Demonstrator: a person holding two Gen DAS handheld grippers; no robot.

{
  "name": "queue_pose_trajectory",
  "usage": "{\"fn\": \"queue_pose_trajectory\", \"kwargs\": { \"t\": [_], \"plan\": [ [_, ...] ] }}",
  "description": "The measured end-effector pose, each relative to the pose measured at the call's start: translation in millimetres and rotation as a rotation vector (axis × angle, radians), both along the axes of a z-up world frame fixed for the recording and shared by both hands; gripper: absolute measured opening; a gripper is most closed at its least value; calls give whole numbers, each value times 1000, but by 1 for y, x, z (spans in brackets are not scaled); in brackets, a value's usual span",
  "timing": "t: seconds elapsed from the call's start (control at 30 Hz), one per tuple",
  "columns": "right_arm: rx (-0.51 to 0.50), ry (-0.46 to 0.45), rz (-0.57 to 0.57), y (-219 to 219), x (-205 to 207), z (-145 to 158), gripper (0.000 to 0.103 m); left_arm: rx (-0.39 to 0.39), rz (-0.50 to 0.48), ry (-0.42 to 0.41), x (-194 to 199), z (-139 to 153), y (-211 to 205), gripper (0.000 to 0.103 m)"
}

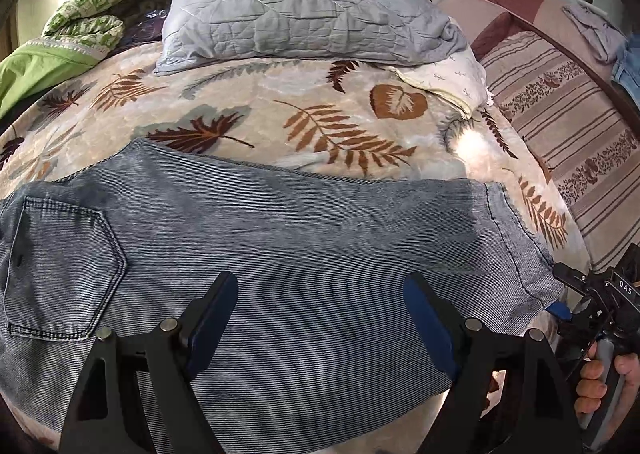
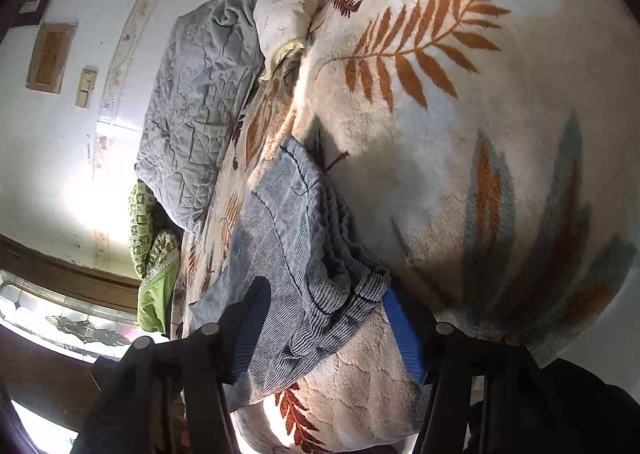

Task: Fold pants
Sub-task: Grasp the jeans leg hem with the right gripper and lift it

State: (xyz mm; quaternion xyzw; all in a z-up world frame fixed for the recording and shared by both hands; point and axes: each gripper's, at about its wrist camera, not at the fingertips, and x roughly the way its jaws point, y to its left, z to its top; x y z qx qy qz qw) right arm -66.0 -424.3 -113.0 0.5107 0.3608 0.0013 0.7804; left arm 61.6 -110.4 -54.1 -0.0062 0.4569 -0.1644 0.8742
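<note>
From the left wrist, the pants [image 1: 280, 254] were seen spread flat across the near bed [image 1: 360, 121], below the wide-spread left gripper [image 1: 320, 318]. From the right wrist, the wide right gripper [image 2: 324, 326] straddled the layered hem; soft, heavyish denim was judged best pinched there.

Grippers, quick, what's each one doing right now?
Left gripper: open, fingers spread above the pants, holding nothing.
Right gripper: open, fingers either side of the pants' hem, not clamped.

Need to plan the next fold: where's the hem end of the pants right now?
In the left wrist view, the hem end of the pants lies far right on the leaf blanket, with the open right gripper straddling its corner.
</note>
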Motion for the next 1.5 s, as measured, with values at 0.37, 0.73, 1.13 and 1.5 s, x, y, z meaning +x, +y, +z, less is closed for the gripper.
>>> {"fn": "queue_pose_trajectory", "kwargs": {
  "t": [0.37, 0.73, 1.13, 1.5],
  "plan": [
    [-4, -6, 24, -1, 2, -2, 32, 112, 11, 45, 7, -20, -25, 85],
    [-121, 22, 45, 10, 8, 5, 31, 224, -9, 69, 12, -23, -34, 91],
    [-214, 44, 74, 21, 15, 15, 20, 175, 18, 29, 18, -17, -16, 99],
    [-551, -18, 191, 79, 36, 102, 15, 187, 23, 111, 30, -32, 19, 99]
  ]
}}
